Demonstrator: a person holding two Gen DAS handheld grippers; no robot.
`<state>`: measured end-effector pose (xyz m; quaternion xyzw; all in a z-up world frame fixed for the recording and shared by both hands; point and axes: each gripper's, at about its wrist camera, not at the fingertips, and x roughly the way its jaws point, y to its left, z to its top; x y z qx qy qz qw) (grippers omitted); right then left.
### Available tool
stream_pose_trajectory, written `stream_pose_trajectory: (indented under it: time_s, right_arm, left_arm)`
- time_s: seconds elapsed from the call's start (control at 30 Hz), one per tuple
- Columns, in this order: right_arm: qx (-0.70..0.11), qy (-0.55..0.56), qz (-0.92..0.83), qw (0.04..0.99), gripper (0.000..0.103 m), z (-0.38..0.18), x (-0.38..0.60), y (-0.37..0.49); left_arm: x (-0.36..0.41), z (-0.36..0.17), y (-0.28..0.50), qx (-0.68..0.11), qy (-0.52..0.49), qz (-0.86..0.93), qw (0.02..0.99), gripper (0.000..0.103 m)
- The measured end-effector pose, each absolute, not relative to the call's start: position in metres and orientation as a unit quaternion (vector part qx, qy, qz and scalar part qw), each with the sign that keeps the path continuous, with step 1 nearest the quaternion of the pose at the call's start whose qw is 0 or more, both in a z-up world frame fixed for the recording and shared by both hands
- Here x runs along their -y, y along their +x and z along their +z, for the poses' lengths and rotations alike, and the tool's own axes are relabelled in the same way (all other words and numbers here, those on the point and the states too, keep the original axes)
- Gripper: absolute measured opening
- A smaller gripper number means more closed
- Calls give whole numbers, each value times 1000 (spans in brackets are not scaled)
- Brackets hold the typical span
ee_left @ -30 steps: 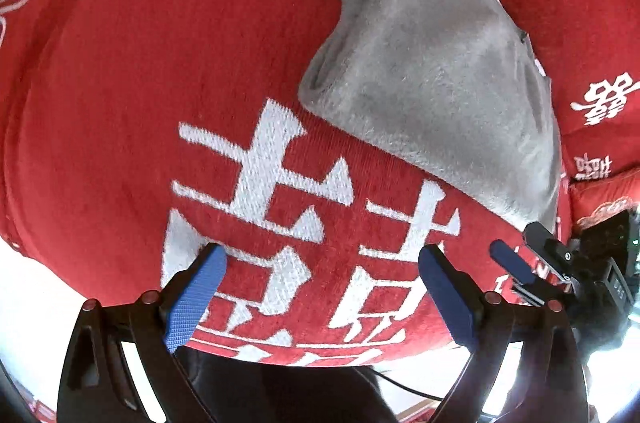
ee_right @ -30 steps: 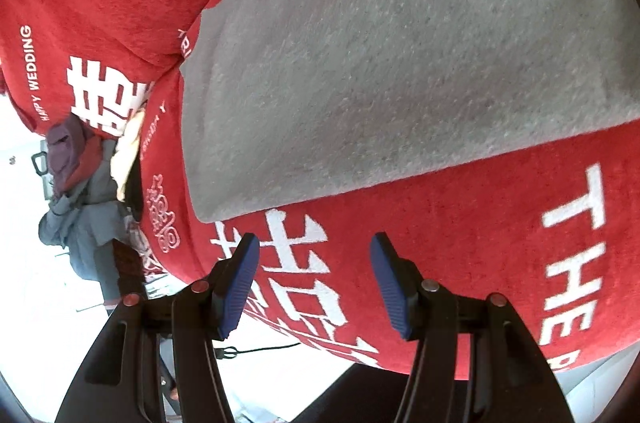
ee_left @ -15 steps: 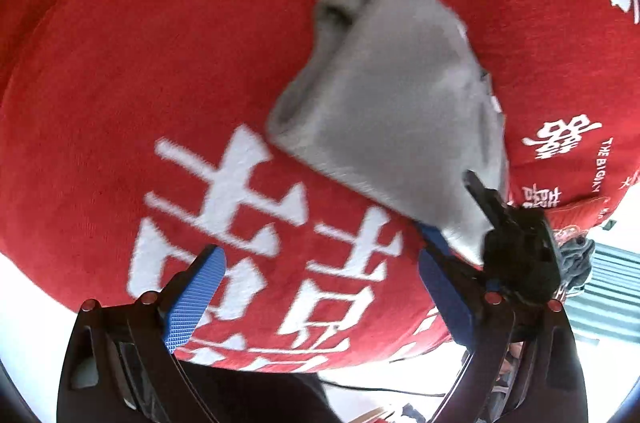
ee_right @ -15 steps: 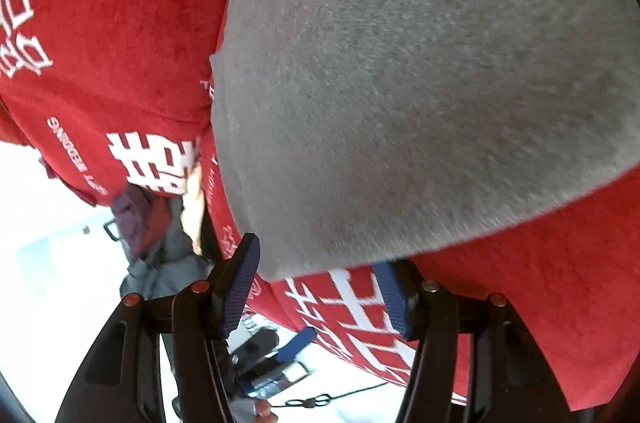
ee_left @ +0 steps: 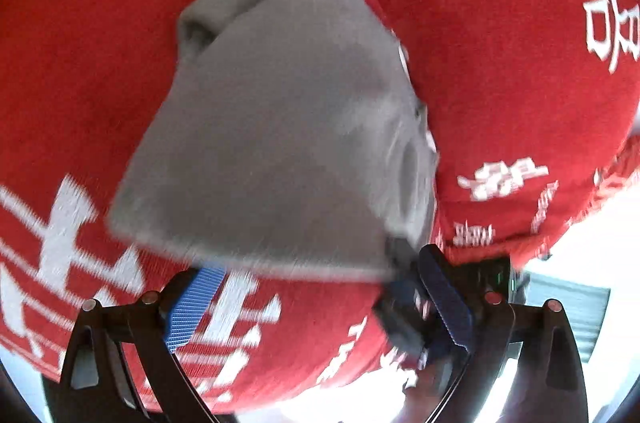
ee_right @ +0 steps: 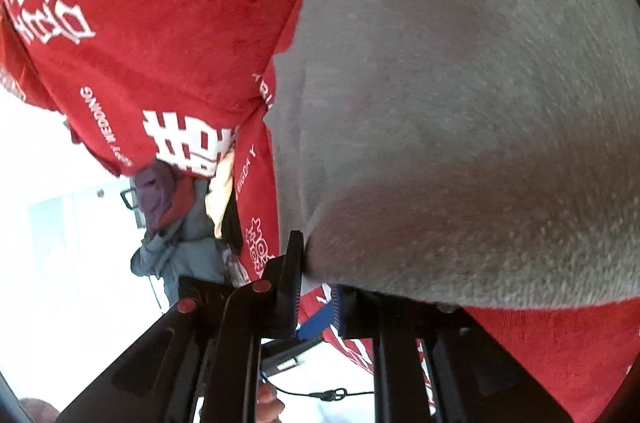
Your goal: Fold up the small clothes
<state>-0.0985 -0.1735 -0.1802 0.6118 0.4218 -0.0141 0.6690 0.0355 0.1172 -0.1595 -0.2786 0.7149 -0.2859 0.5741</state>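
A grey fleece garment (ee_left: 280,127) lies folded on a red blanket (ee_left: 80,63) with white characters. My left gripper (ee_left: 320,303) is open, its blue pads (ee_left: 192,307) wide apart at the garment's near edge, and no cloth is pinched between them. In the right wrist view the grey garment (ee_right: 460,103) fills the frame. My right gripper (ee_right: 318,287) is closing on its near left corner; the jaws are almost together with the grey edge between them. From the left wrist view the right gripper (ee_left: 404,303) shows blurred, close beside my left gripper's right finger.
The red blanket (ee_right: 160,23) ends at a bed edge near both grippers. Beyond it, a heap of other clothes (ee_right: 172,219) sits low on the left above a bright floor. A thin black cable (ee_right: 320,393) and a person's fingertip (ee_right: 268,401) show below my right gripper.
My right gripper went from wide open to nearly shut on the garment's corner. Both grippers moved in to the garment's near edge, and the left view swung to bring the cloth closer.
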Motion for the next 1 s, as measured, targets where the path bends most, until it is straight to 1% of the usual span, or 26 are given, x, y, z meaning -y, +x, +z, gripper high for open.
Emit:
stream_pose_trajectory:
  time_s: [0.23,0.27,0.3,0.37,0.4,0.5,0.53,0.57,0.6,0.63,0.67,0.73,0.8,0.83,0.9,0.93,0.97,1.0]
  right_arm:
    - [-443,605,-10,662,14,-189,170,-103]
    - [-449,601,-8,662,14,-190,169,-103]
    - [-456,596,-7,661,14,-191,169,-104]
    - [-466,593,-3,657,14,-194,167,-102]
    - [-471,591,-3,654,14,-195,167,-103]
    - [-481,586,-2,652,14,-194,169,-103]
    - [-485,584,-1,651,15,-194,170,-104]
    - [-489,582,0,650,18,-193,170,-105]
    - [-498,576,-1,648,18,-192,171,-106]
    - [-509,567,-2,647,18,-190,171,-107]
    - [-520,557,-2,647,18,-188,170,-109]
    - [-540,536,-3,649,18,-184,172,-112]
    - [-557,513,-7,652,18,-177,176,-115]
    - [-562,505,-10,655,18,-173,179,-115]
    - [-568,490,-16,661,28,-165,187,-115]
    - [-570,480,-22,666,44,-160,192,-112]
    - [-572,471,-26,671,57,-155,196,-109]
    - [-572,463,-29,677,58,-151,202,-105]
  left_arm:
    - [-99,-164,60,-681,-267,-224,644,95]
    - [-97,-162,62,-677,-256,-220,654,92]
    - [-94,-161,63,-675,-239,-214,665,87]
    - [-88,-158,64,-671,-207,-214,680,81]
    - [-86,-156,65,-670,-191,-211,686,72]
    - [-86,-154,66,-669,-168,-212,693,69]
    - [-87,-153,66,-667,-161,-211,696,59]
    - [-86,-152,66,-666,-145,-209,701,56]
    - [-87,-150,67,-665,-125,-207,707,52]
    - [-82,-149,66,-660,-106,-206,714,41]
    - [-82,-148,65,-657,-86,-204,721,35]
    - [-80,-146,64,-651,-50,-206,729,31]
    - [-77,-142,63,-641,-27,-214,737,23]
    - [-75,-141,62,-635,-11,-218,741,23]
    - [-71,-137,60,-626,12,-227,746,23]
    - [-70,-135,59,-620,23,-231,749,23]
    - [-64,-134,58,-617,31,-233,751,23]
    - [-61,-134,57,-614,37,-235,752,23]
